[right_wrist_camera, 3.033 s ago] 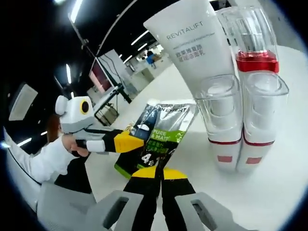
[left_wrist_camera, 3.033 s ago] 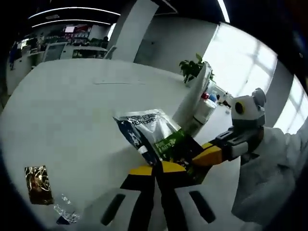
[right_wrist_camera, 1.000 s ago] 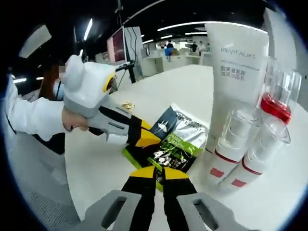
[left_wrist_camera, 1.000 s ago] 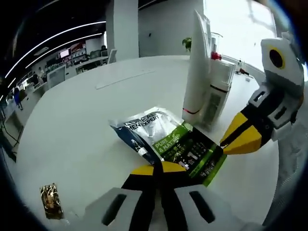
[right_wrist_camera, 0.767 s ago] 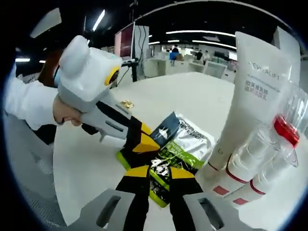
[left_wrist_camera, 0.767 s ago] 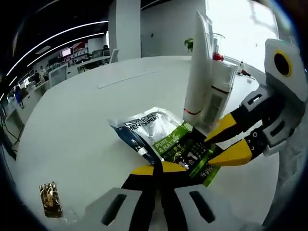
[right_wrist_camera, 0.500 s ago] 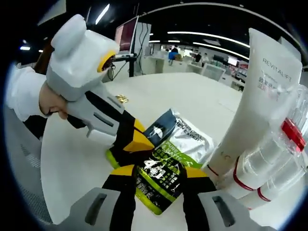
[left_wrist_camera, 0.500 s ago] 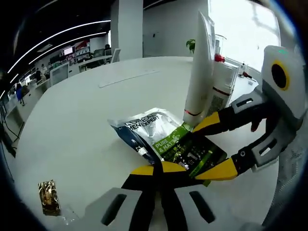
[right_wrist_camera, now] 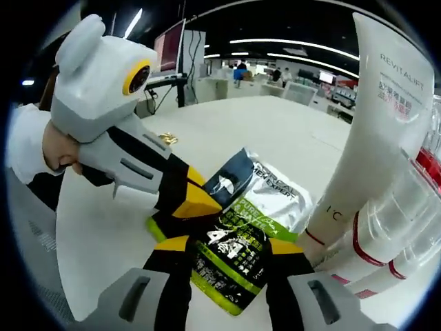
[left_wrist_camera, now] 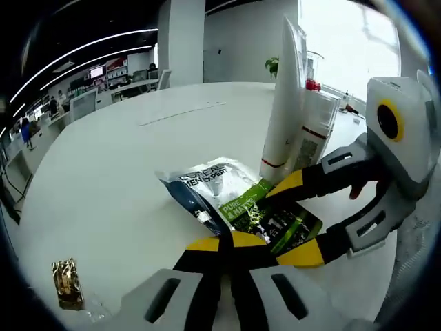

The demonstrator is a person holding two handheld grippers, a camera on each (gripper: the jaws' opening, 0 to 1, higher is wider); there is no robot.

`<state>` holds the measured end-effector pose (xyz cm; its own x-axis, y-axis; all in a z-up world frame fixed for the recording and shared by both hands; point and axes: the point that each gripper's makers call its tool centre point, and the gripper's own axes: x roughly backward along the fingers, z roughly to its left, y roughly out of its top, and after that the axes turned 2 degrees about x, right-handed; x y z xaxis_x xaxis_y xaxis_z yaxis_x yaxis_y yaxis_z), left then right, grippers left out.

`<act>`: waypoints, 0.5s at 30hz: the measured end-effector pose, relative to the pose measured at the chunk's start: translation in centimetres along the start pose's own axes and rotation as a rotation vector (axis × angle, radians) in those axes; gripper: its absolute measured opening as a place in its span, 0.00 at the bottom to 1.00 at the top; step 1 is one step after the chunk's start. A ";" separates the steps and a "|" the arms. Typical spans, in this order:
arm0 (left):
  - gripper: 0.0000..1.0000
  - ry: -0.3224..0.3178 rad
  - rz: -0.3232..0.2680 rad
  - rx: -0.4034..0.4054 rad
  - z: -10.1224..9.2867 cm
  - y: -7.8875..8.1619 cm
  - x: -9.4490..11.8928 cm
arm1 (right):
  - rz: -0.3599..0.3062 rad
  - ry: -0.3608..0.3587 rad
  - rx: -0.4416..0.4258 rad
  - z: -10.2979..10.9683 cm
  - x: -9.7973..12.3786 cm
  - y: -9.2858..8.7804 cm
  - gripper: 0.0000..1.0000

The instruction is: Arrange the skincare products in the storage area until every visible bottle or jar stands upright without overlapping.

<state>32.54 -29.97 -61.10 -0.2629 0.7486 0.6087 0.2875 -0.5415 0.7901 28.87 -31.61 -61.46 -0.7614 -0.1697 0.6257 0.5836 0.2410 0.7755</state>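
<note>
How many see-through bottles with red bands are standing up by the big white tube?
2 show: a clear-capped bottle with a red band leaning against the tall white Revitalift tube, and a second one just beyond it. Others may be hidden behind them.

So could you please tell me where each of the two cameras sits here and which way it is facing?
Left gripper view: rides on the left gripper, looking across the white table at the sachet and the white tube; its shut jaws pinch the sachet's near edge; the right gripper enters from the right, jaws open astride the sachet.
Right gripper view: rides on the right gripper, facing the sachet, with the tube and clear-capped bottles on the right; a hand holds the left gripper.
Shared: sachet, tube, table, both grippers.
</note>
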 end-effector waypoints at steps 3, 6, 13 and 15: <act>0.01 0.001 -0.004 -0.015 0.0 0.0 0.1 | 0.004 -0.001 -0.001 0.0 0.0 -0.1 0.38; 0.02 -0.002 -0.006 -0.038 0.0 0.1 0.1 | 0.007 0.002 -0.003 0.1 0.0 -0.1 0.40; 0.10 0.021 -0.011 -0.074 0.7 0.2 0.3 | 0.011 -0.001 -0.009 0.2 0.0 -0.2 0.41; 0.11 0.031 -0.017 -0.064 1.2 0.2 0.4 | 0.012 0.000 -0.010 0.2 0.0 -0.2 0.41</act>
<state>33.56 -29.34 -60.73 -0.2957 0.7461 0.5965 0.2235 -0.5531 0.8026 28.73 -31.43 -61.65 -0.7543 -0.1673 0.6349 0.5952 0.2339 0.7688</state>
